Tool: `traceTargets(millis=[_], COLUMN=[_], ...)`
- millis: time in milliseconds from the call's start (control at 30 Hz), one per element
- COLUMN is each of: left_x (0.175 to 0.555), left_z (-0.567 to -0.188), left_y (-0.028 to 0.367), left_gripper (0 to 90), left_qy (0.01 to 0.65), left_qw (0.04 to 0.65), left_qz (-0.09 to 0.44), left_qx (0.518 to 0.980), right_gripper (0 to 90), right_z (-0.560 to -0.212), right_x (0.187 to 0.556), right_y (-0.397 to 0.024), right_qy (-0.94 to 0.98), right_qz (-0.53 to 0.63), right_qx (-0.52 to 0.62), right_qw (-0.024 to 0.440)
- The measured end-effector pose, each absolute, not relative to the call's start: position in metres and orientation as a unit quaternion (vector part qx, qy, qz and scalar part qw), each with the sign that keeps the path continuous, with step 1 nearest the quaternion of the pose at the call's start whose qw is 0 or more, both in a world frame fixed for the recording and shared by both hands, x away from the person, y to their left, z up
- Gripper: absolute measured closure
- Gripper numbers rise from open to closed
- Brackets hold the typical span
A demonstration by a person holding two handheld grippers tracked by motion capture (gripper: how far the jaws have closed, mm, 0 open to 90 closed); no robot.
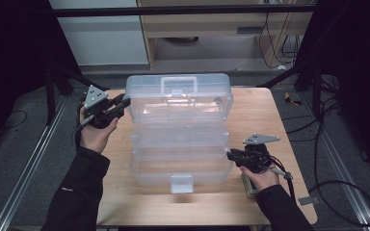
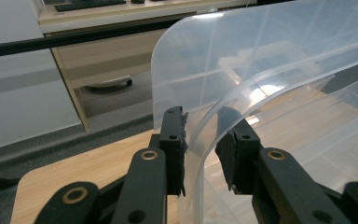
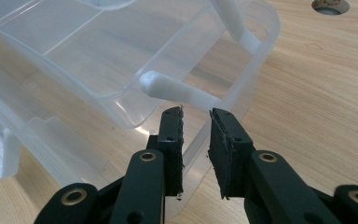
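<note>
A clear plastic fold-out box (image 1: 180, 144) stands opened on the wooden table (image 1: 255, 115), its trays stepped toward me. Its lid (image 1: 178, 98), with a white handle (image 1: 178, 83), is raised at the back. My left gripper (image 1: 123, 102) reaches in at the lid's left edge. In the left gripper view the lid's curved edge (image 2: 200, 154) passes between the jaws of the left gripper (image 2: 200, 126), with a slight gap beside one pad. My right gripper (image 1: 230, 155) is at the bottom tray's right side. Close up, the right gripper (image 3: 196, 114) is shut on the tray's rim (image 3: 193, 144), just below a white hinge arm (image 3: 172, 89).
A white latch (image 1: 181, 183) hangs at the box's front. A small object (image 1: 247, 185) lies under my right hand. A hole (image 3: 330, 4) is set in the tabletop. Bare wood lies to both sides of the box and along the front edge. Cables trail on the floor at the right.
</note>
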State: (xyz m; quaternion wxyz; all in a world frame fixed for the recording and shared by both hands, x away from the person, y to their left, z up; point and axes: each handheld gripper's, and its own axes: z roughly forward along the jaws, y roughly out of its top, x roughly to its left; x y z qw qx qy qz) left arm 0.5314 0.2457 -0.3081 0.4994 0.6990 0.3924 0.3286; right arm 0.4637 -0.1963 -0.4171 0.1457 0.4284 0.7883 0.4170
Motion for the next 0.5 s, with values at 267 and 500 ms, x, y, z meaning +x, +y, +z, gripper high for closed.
traceTargets(millis=[267,500], left_x=[0.547,0.56], left_z=[-0.306,-0.304], left_y=[0.244,0.242], left_gripper=[77.0,80.2], left_qy=[0.403,0.409], left_qw=[0.493,0.486], left_qz=[0.332,0.334], left_qx=[0.696,0.697], right_gripper=[74.2,74.2], right_z=[-0.417,-0.417], right_x=[0.464,0.465], right_y=[-0.197,-0.197], right_qy=[0.787,0.787], right_qz=[0.419,0.419], right_qx=[0.429,0.429], right_qw=[0.143,0.143])
